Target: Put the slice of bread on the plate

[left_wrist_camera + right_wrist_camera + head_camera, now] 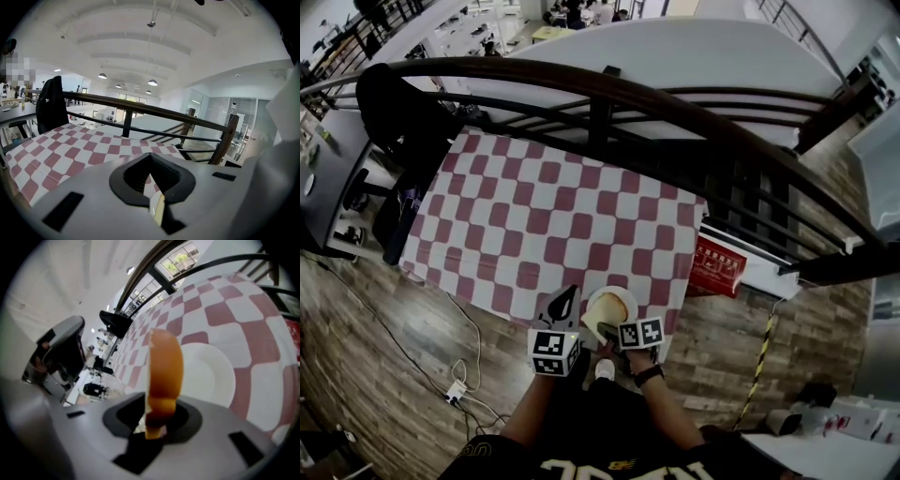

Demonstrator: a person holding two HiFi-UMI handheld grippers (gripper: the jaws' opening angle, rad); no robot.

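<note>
A slice of bread [164, 373] with an orange-brown crust stands on edge in my right gripper [158, 420], which is shut on its lower end. Just beyond it a white plate [213, 376] lies on the red-and-white checked tablecloth. In the head view the plate [592, 302] sits at the table's near edge, with the bread [615, 307] over it and the right gripper [610, 330] at its near side. My left gripper [570, 292] hovers just left of the plate. Its black jaws meet at a point [150, 155], and nothing is held between them.
A dark curved railing [609, 98] runs behind the table. A black chair with a jacket [394, 122] stands at the far left corner. A red box [717, 267] lies right of the table. Cables and a power strip [455, 389] lie on the wooden floor at the left.
</note>
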